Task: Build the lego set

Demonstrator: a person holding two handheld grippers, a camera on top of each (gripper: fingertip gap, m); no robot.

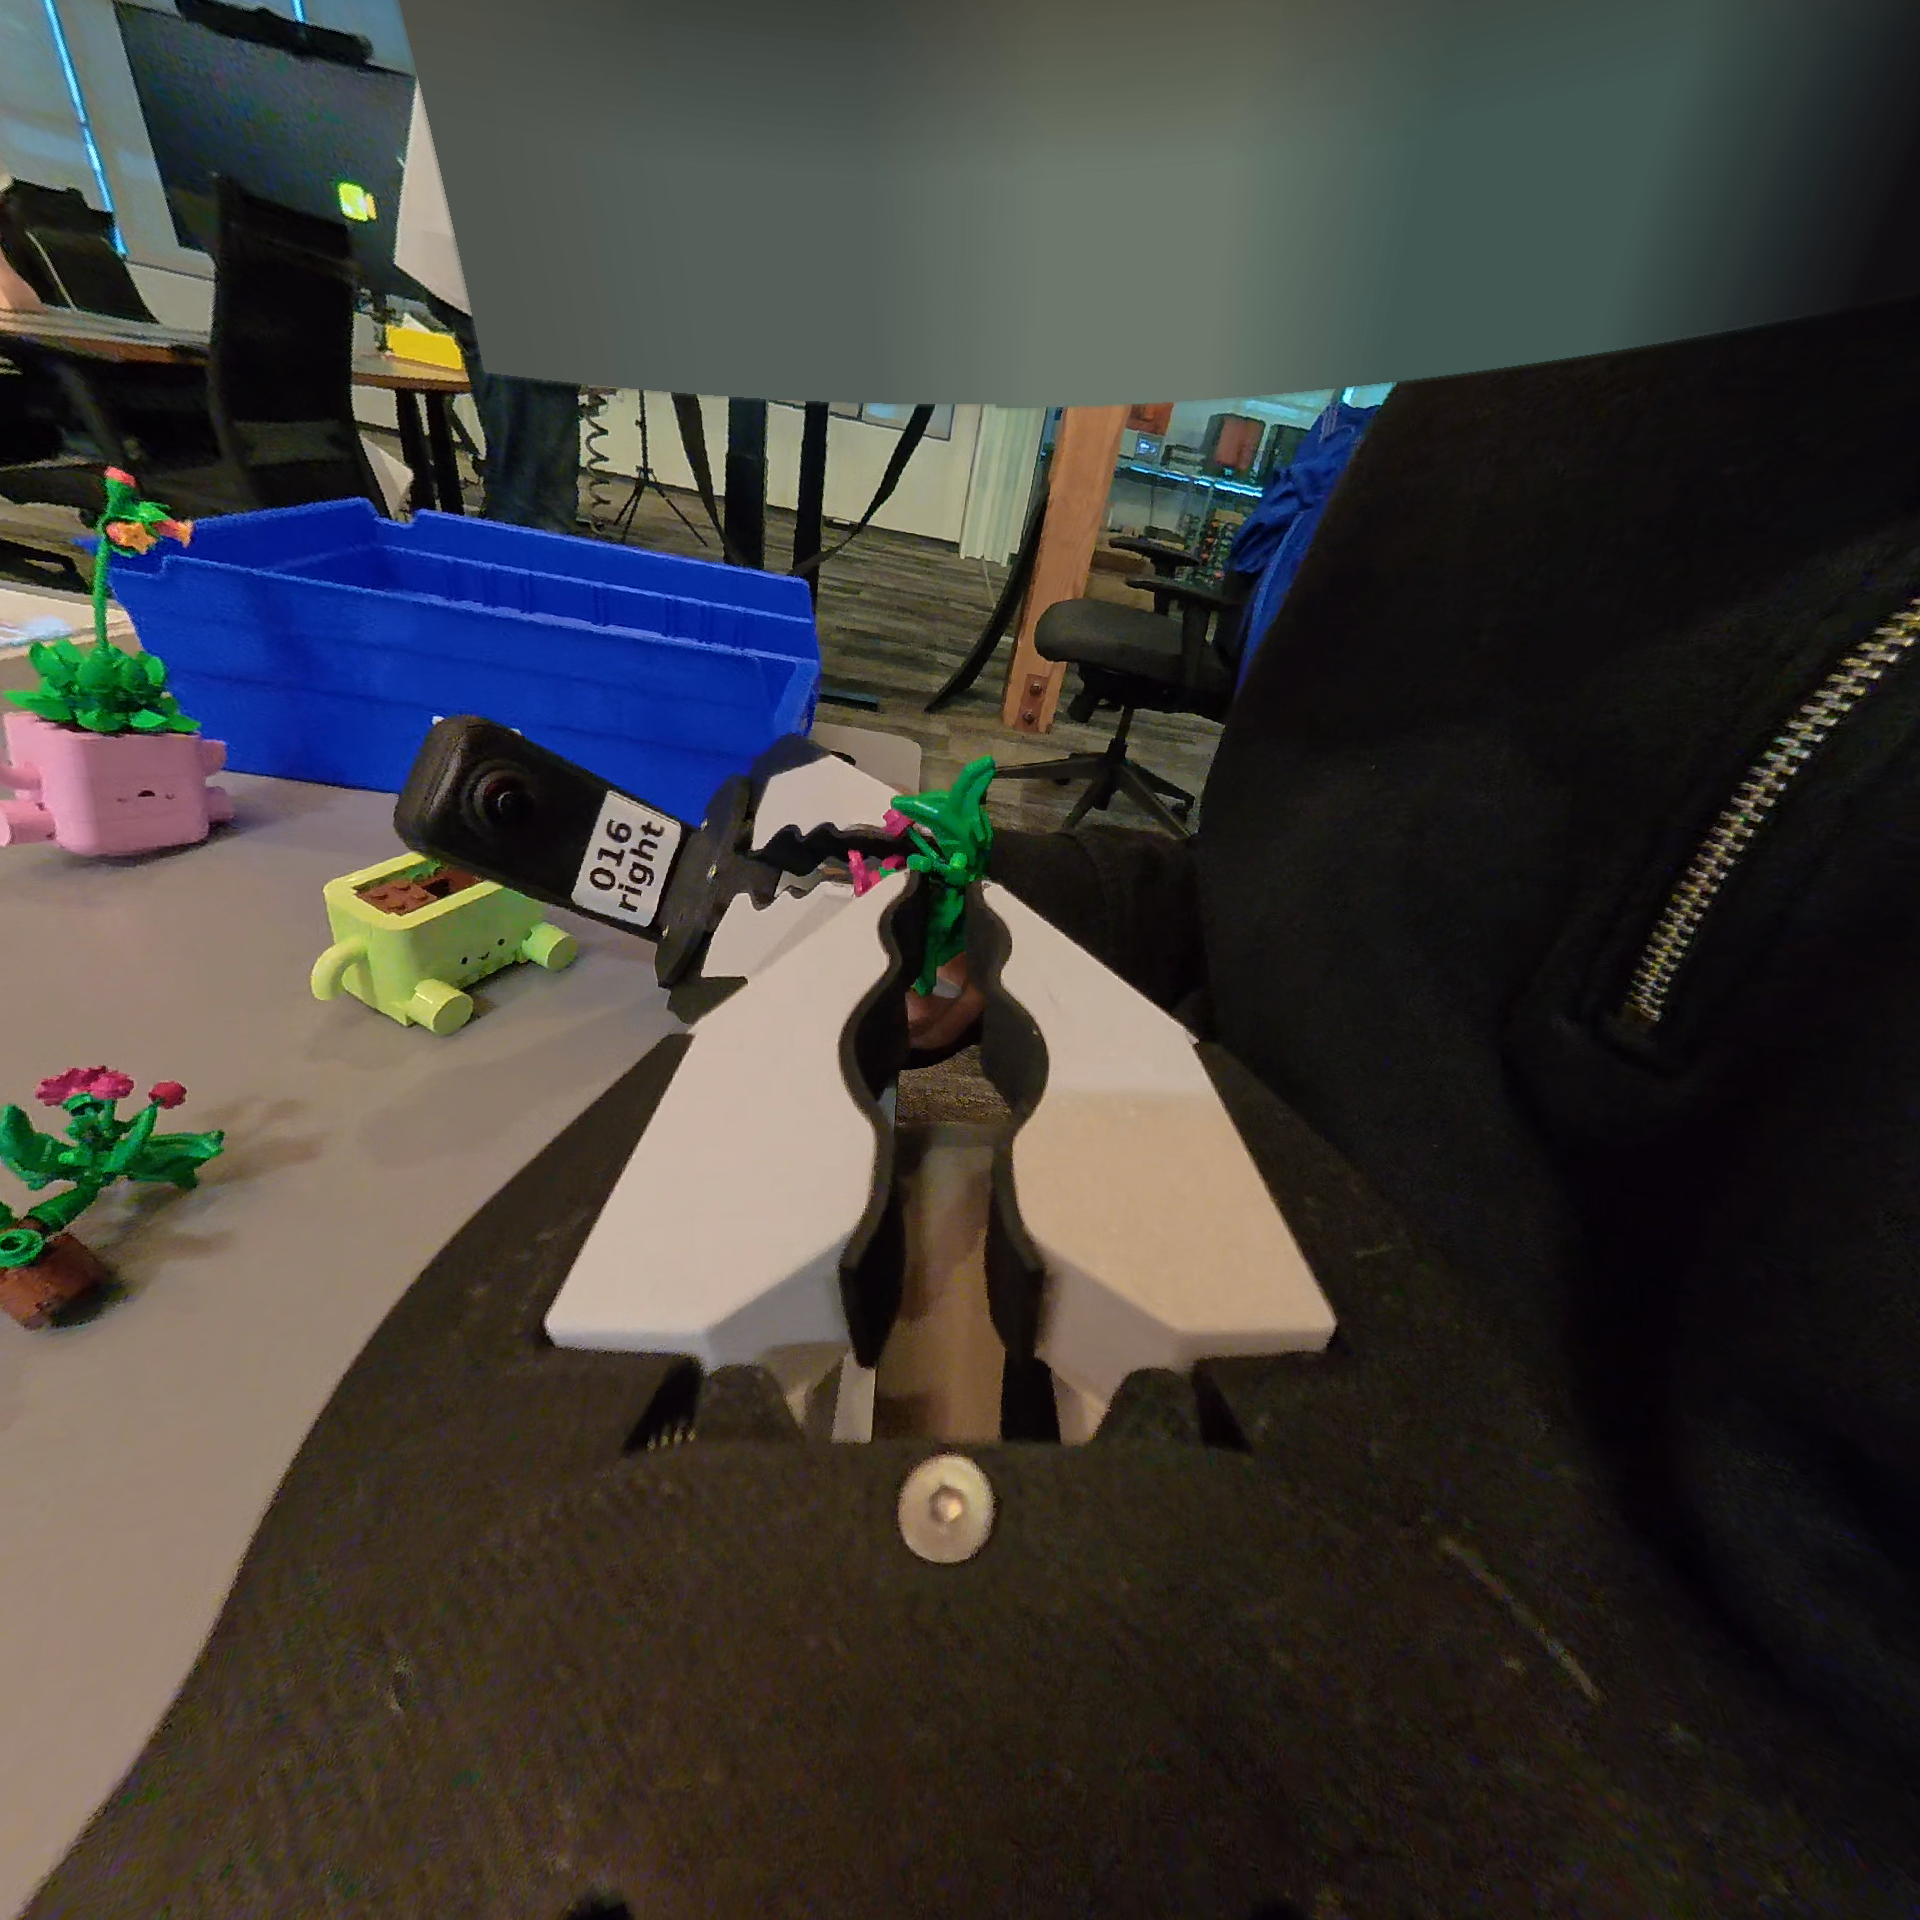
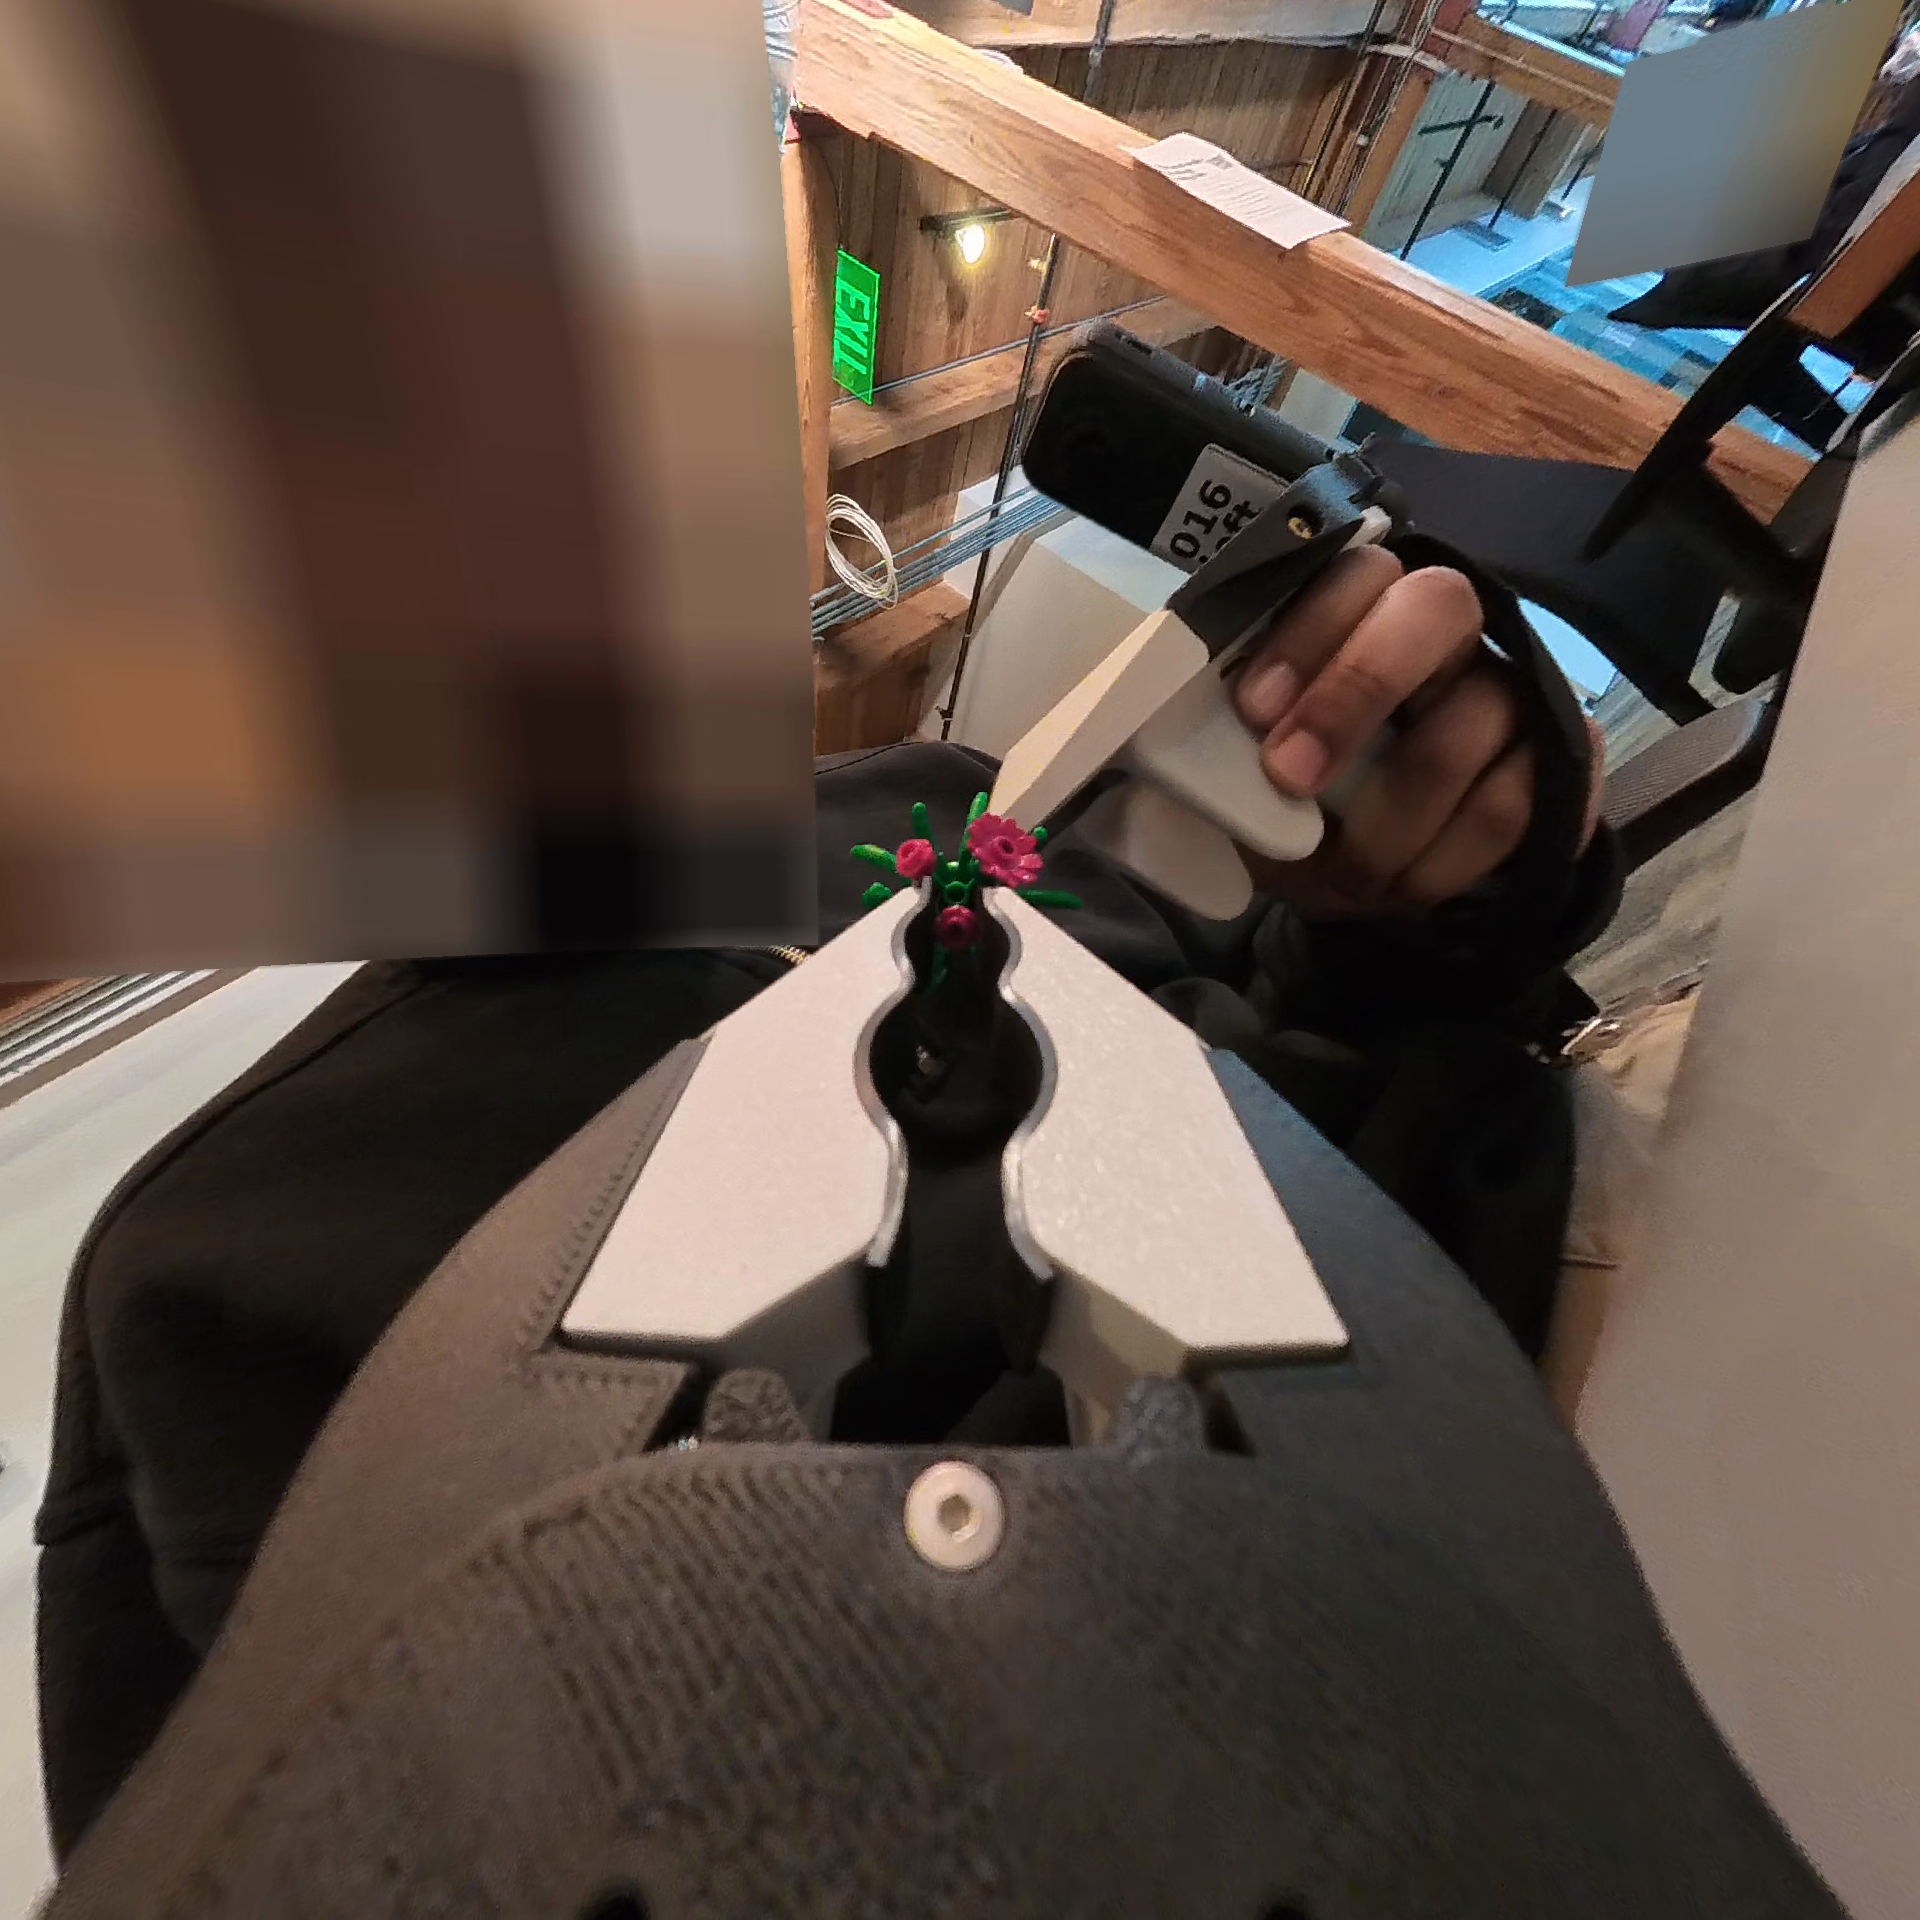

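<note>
The left gripper point(image 1: 940, 914) has its jaws closed on a green lego stem point(image 1: 948, 883), held up in front of a black jacket point(image 1: 1558, 935). The right gripper point(image 2: 956, 914) reaches in sideways, jaws pinching the same sprig's pink flowers point(image 2: 1003, 847). On the table point(image 1: 260, 1039), a lime pot point(image 1: 436, 935) holds brown bricks and a pink pot point(image 1: 114, 774) a plant, before a blue bin point(image 1: 468, 634).

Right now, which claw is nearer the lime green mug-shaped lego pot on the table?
Right. The right claw hovers just beside the lime green pot; the left claw sits farther off, toward the person.
</note>
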